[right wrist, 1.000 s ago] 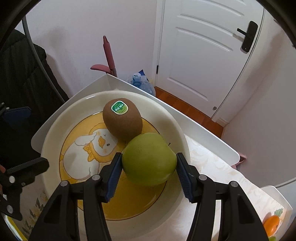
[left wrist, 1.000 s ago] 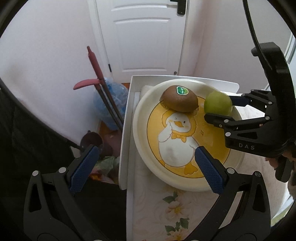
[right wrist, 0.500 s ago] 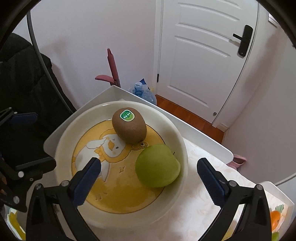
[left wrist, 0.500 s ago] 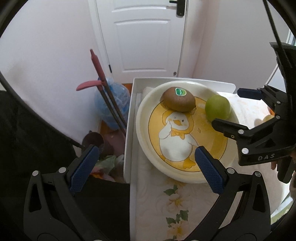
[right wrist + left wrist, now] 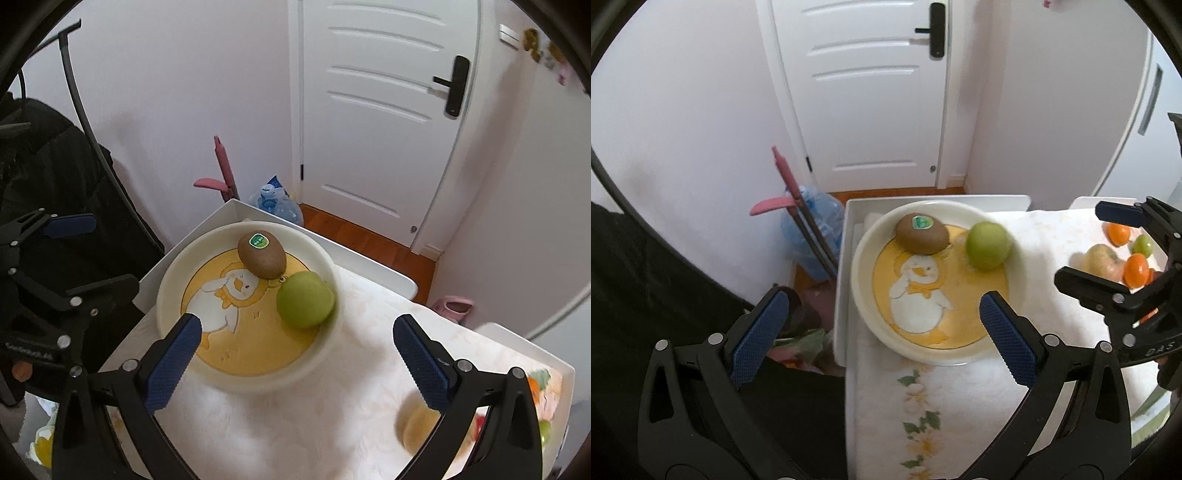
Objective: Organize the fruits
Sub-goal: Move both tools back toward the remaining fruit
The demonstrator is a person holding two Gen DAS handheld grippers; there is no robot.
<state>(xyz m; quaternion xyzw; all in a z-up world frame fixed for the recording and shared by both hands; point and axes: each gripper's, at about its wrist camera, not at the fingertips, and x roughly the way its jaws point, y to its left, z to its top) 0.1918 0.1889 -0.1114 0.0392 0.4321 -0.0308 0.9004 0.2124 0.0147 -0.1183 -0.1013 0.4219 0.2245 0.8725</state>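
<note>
Right tool point(image 5: 295, 354) stands wide apart and empty, its jaws just opened off the green apple point(image 5: 305, 299), now on the plate point(image 5: 173, 273). Left tool point(image 5: 882, 332) likewise apart, empty. Advise clearing the rim, then approaching the remaining fruit point(image 5: 1126, 258) squarely.

L hand-held gripper point(image 5: 879, 332) jaws wide, R hand-held gripper point(image 5: 297, 349) likely empty

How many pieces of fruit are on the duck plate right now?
2: a kiwi near the far rim of the duck plate, and a green apple beside it toward the right rim. Nothing seems hidden.
</note>
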